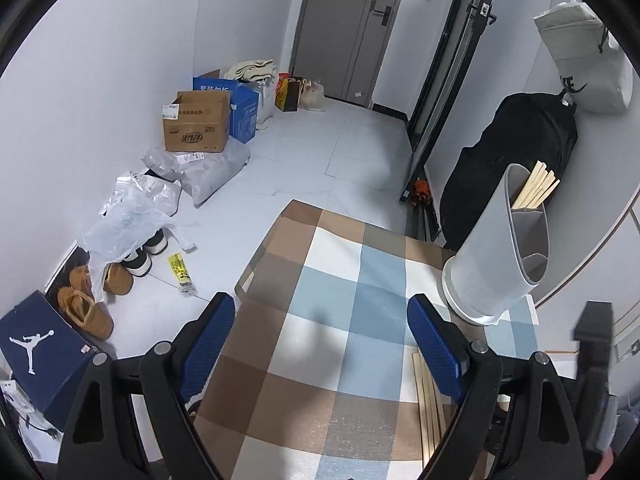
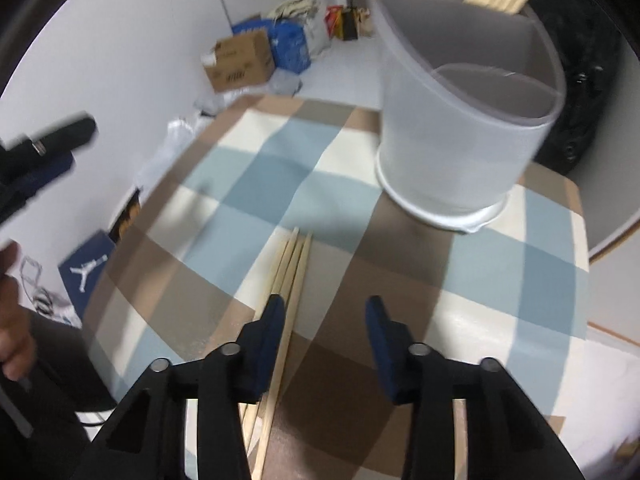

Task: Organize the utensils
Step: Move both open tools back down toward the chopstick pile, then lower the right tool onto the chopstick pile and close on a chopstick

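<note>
The checked tablecloth (image 1: 340, 320) in brown, blue and cream covers the table under both tools. Beyond its far edge the floor holds a cardboard box (image 1: 198, 124), a blue carton (image 1: 244, 110), plastic bags (image 1: 132, 216), tan shoes (image 1: 86, 308) and a dark blue shoe box (image 1: 44, 350); a black bag (image 1: 516, 160) leans by the wall behind the holder.

The grey utensil holder (image 1: 496, 256) stands upright at the far right of the table, divided into compartments, with a bunch of wooden chopsticks (image 1: 536, 190) standing in its rear compartment, their ends fanned above the rim.

The left gripper (image 1: 320, 344) hovers over the cloth's middle, tilted down and forward, its blue-padded jaws wide apart and holding nothing. The right gripper (image 2: 326, 320) is angled down toward the near right part of the table, jaws apart and empty.

The loose chopsticks (image 2: 286, 276) lie flat on the cloth in a tight parallel group, long axis running from near edge toward the holder, tips pointing at it but well short of its base. The right gripper's left finger (image 2: 268, 332) overlaps them from above; whether it touches them cannot be told.
</note>
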{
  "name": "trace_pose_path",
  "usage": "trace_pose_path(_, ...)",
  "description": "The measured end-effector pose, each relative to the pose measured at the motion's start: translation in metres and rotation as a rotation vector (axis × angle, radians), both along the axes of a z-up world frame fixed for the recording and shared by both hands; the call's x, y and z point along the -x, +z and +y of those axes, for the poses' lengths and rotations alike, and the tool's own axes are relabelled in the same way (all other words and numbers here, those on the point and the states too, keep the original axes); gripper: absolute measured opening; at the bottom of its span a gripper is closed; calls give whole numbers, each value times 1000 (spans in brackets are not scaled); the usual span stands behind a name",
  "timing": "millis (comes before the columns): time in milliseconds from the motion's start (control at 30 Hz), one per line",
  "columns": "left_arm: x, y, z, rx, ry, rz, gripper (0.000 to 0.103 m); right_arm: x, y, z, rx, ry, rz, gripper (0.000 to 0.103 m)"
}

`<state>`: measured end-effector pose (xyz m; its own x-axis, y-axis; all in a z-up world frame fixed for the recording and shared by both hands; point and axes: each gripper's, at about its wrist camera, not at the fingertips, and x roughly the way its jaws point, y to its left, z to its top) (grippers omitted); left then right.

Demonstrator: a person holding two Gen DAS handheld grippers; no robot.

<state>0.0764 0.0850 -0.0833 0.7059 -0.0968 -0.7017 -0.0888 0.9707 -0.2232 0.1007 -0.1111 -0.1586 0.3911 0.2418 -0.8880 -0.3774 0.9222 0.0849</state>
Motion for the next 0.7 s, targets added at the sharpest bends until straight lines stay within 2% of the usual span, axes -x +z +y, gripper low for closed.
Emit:
trace_pose_path(367, -5, -6, 17, 58, 18, 37, 85, -11, -12, 21, 109, 0, 22, 31)
trace_pose_path(700, -4, -3, 19, 44, 30, 30, 85, -32, -13, 38, 146, -29, 11, 27)
